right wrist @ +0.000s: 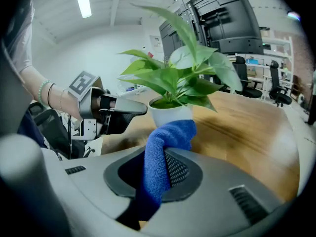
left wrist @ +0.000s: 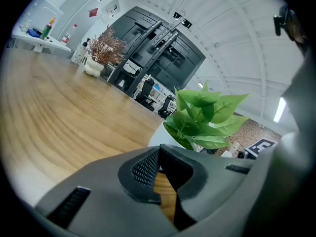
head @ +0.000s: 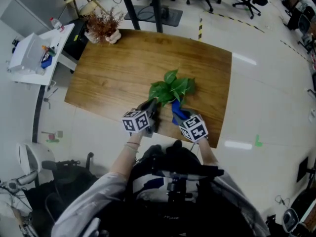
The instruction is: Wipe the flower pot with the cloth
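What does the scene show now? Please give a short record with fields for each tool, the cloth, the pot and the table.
wooden table: dried plant at its far corner
flower pot: white, upright, green plant in it, near the front edge
left tool: jaws together, nothing between them, beside the flower pot
right tool: shut on the blue cloth
blue cloth: sticks out towards the flower pot; contact unclear

Your left gripper (head: 152,107) and right gripper (head: 175,110) flank the green potted plant (head: 171,89) at the wooden table's (head: 123,68) near edge; the right carries a blue cloth (head: 178,114).
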Demonstrator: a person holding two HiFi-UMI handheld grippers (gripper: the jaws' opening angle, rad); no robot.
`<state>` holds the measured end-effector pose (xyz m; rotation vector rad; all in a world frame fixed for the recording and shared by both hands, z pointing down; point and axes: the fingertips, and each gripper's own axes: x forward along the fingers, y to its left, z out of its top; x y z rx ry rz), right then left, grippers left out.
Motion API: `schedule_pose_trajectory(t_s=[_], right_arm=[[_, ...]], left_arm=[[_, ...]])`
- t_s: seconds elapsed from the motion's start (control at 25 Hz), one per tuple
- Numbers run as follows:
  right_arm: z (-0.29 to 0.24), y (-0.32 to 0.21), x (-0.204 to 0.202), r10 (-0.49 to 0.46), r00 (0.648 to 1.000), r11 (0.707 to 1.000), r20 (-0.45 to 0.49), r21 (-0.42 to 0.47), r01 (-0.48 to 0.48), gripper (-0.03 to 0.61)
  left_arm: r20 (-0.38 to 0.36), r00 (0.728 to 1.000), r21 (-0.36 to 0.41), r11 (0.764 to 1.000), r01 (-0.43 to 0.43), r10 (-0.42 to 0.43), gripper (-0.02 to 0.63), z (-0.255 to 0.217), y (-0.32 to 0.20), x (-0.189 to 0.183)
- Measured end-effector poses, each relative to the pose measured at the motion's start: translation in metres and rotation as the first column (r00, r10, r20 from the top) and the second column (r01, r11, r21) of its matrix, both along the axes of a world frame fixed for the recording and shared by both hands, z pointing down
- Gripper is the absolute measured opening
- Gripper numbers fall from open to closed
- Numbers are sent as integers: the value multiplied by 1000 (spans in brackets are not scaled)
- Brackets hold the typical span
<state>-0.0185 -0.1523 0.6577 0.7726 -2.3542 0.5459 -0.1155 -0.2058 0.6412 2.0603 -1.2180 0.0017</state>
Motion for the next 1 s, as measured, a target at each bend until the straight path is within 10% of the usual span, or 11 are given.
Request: schedule_pose_trajectory(t_s=[0.64,1.0], right_arm=[[-73,57,-10,355,897,924,262,47,-380,71],[-87,109,-25,441,858,880,262,63,-471,69]], left_arm=[[-34,988,136,980,-147,153,6,-52,68,-25],[-41,966,164,955,-246,255,6,-62,118,-29]])
